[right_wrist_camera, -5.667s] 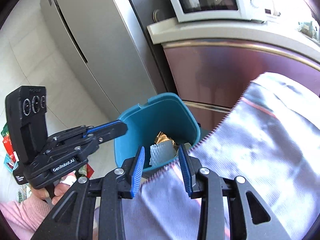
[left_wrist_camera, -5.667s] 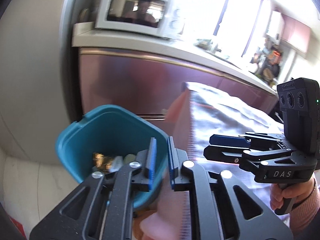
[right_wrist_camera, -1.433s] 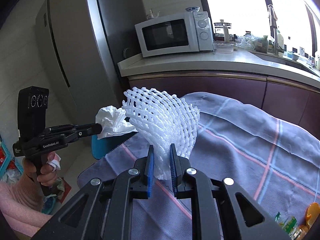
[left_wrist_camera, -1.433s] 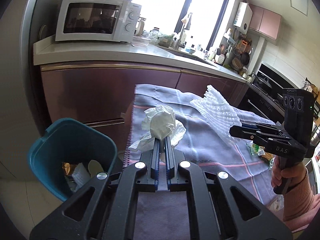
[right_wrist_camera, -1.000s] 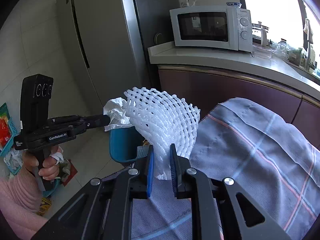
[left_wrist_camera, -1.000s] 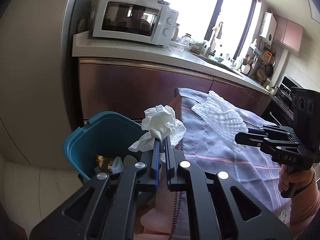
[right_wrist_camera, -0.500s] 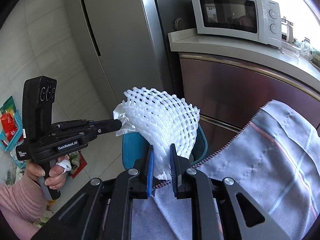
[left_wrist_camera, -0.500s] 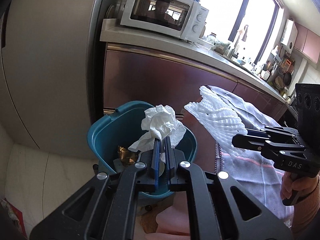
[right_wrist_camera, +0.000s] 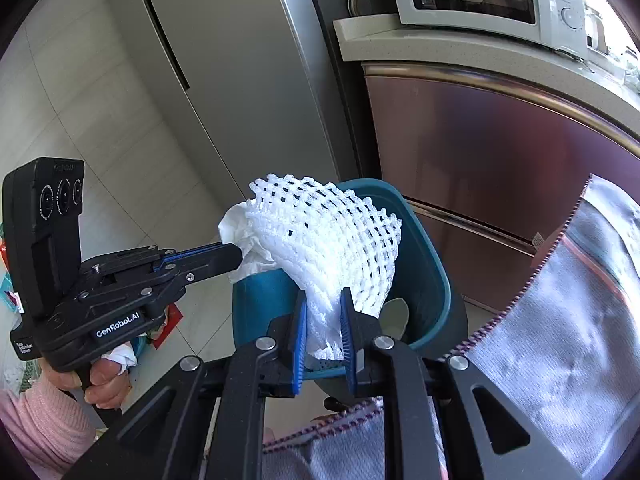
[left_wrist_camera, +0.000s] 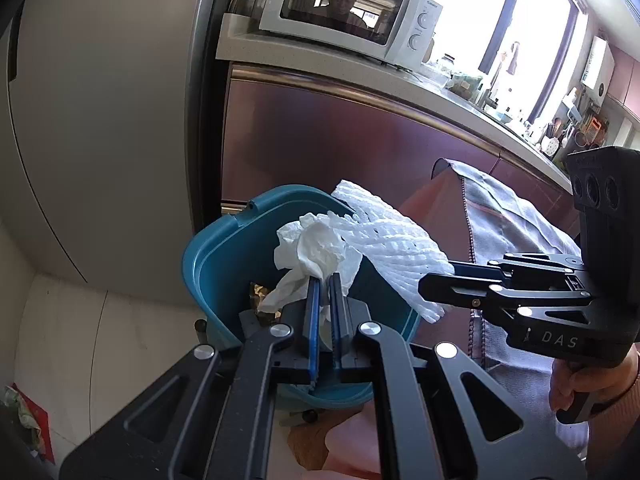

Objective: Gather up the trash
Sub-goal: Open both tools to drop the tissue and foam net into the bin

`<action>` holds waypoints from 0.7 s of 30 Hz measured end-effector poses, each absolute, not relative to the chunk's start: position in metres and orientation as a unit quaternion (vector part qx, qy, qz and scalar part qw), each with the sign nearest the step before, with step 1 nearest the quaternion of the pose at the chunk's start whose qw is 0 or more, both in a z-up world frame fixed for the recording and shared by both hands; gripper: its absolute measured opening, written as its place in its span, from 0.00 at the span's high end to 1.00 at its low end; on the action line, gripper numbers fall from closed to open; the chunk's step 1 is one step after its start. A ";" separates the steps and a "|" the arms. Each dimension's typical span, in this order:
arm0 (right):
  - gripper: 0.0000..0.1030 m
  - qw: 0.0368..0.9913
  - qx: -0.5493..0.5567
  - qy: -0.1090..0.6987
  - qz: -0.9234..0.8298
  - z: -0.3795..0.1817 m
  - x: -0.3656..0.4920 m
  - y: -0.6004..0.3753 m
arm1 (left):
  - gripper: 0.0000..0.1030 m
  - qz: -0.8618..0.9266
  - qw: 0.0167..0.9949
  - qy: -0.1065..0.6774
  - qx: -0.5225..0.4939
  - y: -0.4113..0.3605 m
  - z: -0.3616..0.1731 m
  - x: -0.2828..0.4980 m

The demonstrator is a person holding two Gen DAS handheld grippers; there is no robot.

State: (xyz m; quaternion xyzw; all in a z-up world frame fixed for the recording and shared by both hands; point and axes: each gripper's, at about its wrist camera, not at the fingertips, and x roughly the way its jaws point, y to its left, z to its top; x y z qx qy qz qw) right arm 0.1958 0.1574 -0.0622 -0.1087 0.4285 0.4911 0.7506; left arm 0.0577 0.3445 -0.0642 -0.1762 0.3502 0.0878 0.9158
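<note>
A teal bin (left_wrist_camera: 224,256) (right_wrist_camera: 424,264) stands on the floor beside the table, with gold foil and other scraps inside. My left gripper (left_wrist_camera: 325,280) is shut on a crumpled white tissue (left_wrist_camera: 316,248), held over the bin's opening. My right gripper (right_wrist_camera: 323,300) is shut on a white foam fruit net (right_wrist_camera: 324,232), which also hangs over the bin. In the left wrist view the right gripper (left_wrist_camera: 436,284) comes in from the right with the net (left_wrist_camera: 396,240) touching the tissue. In the right wrist view the left gripper (right_wrist_camera: 236,258) reaches in from the left holding the tissue (right_wrist_camera: 240,232).
A grey checked tablecloth (right_wrist_camera: 568,320) (left_wrist_camera: 512,220) hangs over the table edge right of the bin. Behind stand a maroon cabinet (left_wrist_camera: 340,140), a microwave (left_wrist_camera: 344,12) on the counter and a steel fridge (right_wrist_camera: 224,64). Loose packets (left_wrist_camera: 24,416) lie on the tiled floor.
Both grippers have swung left off the table and sunk toward the bin, carrying the tissue and the net. Both items now hang over the bin's opening, close together.
</note>
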 end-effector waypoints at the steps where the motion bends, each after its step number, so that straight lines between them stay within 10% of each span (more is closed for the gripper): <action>1: 0.85 0.750 -0.111 0.431 0.490 -0.064 0.197 0.160 | 0.95 0.089 0.915 0.352 -0.177 0.345 -0.066 0.060; 21: 0.71 0.758 -0.085 0.445 0.468 -0.073 0.201 0.134 | 0.89 0.069 0.907 0.377 -0.176 0.323 -0.095 0.080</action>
